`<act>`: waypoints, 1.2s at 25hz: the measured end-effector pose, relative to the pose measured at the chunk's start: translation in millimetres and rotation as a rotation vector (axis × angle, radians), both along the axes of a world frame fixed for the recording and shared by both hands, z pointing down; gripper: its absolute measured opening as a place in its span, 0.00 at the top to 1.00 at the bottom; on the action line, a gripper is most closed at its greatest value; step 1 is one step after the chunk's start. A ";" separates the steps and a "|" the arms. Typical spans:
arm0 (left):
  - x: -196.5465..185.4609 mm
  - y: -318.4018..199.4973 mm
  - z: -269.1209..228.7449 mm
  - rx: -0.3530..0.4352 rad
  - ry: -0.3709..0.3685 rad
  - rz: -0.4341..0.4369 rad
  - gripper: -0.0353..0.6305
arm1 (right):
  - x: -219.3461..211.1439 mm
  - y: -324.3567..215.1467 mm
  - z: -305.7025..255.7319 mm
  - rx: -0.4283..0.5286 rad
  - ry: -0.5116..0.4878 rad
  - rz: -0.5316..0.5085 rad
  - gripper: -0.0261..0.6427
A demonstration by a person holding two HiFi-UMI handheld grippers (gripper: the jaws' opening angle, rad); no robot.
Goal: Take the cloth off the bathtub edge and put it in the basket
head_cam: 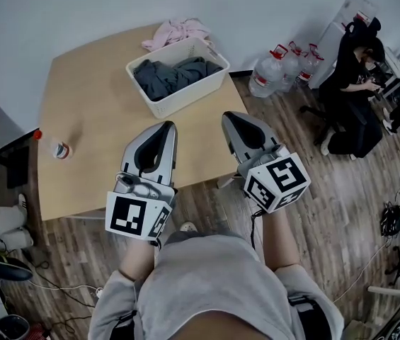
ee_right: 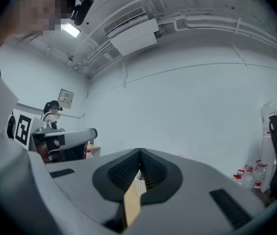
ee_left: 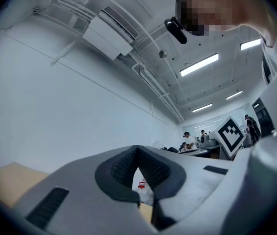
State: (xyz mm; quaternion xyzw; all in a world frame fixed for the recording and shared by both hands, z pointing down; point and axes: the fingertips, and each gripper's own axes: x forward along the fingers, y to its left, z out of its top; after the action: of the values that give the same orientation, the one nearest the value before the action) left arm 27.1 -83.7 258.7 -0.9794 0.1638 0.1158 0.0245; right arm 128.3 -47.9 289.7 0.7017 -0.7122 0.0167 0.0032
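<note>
A white basket (head_cam: 185, 94) stands on the far part of the wooden table (head_cam: 86, 119), and a dark grey cloth (head_cam: 171, 75) lies inside it. Behind the basket, at the table's far edge, lies a pink cloth (head_cam: 178, 31). My left gripper (head_cam: 168, 125) and right gripper (head_cam: 228, 115) hang side by side over the table's near edge, short of the basket. Both are shut with nothing between the jaws. In the left gripper view the left gripper's (ee_left: 137, 148) jaws meet at the tips. In the right gripper view the right gripper (ee_right: 139, 152) points level towards the white wall.
A small bottle (head_cam: 61, 149) with a red cap stands at the table's left side. Large water jugs (head_cam: 277, 69) sit on the floor at the right of the table. A seated person (head_cam: 352, 83) works at a desk further right. Cables lie on the wooden floor.
</note>
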 end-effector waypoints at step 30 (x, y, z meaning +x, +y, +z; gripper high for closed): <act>12.3 130.8 -2.4 -0.009 -0.025 -0.090 0.95 | 1.4 128.7 -1.8 0.025 -0.010 -0.060 0.94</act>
State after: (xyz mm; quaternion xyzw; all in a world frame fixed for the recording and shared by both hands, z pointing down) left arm 39.4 47.2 256.3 -0.9725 0.2079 0.1018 0.0273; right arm 129.7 80.9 287.8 0.6800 -0.7331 0.0110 -0.0086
